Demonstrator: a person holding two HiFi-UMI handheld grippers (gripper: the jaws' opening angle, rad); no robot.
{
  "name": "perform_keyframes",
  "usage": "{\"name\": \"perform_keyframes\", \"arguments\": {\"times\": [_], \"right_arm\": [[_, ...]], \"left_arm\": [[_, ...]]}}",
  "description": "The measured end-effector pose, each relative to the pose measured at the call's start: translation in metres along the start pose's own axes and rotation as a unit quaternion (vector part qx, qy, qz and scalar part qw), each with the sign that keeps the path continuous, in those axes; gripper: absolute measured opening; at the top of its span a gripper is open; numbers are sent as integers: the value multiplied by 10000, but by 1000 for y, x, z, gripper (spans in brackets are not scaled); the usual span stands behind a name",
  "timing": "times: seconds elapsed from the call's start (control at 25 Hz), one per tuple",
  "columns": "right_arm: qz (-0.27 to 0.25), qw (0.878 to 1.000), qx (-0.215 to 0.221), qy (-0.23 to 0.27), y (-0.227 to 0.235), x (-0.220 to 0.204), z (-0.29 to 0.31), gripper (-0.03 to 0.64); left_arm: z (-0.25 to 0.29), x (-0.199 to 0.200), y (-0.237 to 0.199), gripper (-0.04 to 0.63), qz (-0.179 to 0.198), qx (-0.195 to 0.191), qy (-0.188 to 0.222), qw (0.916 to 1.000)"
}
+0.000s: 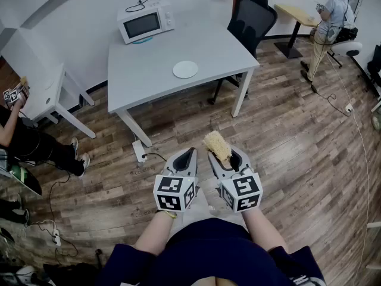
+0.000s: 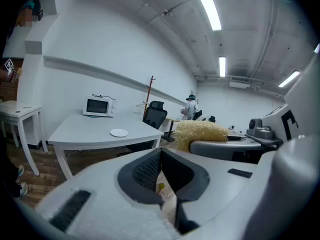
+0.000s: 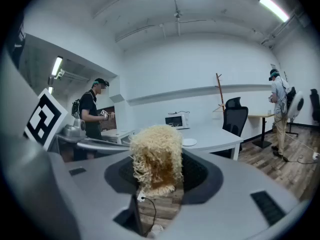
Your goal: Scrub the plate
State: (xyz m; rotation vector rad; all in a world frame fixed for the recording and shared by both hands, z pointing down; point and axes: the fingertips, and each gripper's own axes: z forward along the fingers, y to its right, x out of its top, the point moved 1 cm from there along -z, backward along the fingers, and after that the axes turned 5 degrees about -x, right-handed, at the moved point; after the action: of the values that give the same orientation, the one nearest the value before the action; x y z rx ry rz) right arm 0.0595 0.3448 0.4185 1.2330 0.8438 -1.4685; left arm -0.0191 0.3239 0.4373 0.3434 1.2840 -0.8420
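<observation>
Holds a straw-coloured scrubber [image 3: 155, 154] clamped in the right claw [image 1: 231, 155]; has the left claw [image 1: 190, 152] shut on nothing. Finds the plate [image 1: 185, 69] well ahead of both claws, a little toward the left claw's side, lying flat on the tabletop [image 1: 149, 76], with a microwave [image 1: 144, 21] farther beyond. Calls for stepping up close first. Then: open the left claw to pin the rim, tip the right claw down so the scrubber's free end meets the plate squarely, and rub in small circles with light pressure. Cannot tell from here whether the plate is dirty.
</observation>
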Motion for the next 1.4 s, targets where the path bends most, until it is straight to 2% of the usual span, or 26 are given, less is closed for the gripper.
{"name": "perform_keyframes", "arguments": {"times": [0.48,0.8,1.08,1.4], "right_arm": [[13,9999,76,72,-11,6,1,195],[169,9997,138,-61,-7,-4,7,195],[219,9993,185,-229,-6,-11,33,195],[273,9989,124,-361,17,-7,90,195]], "left_arm": [[-6,7,-2,18,120,19,-14,9999],[-2,4,-7,18,43,51,-21,10000],[6,2,-41,18,-240,277,-12,9993],[53,15,-92,18,-400,297,-28,9988]]}}
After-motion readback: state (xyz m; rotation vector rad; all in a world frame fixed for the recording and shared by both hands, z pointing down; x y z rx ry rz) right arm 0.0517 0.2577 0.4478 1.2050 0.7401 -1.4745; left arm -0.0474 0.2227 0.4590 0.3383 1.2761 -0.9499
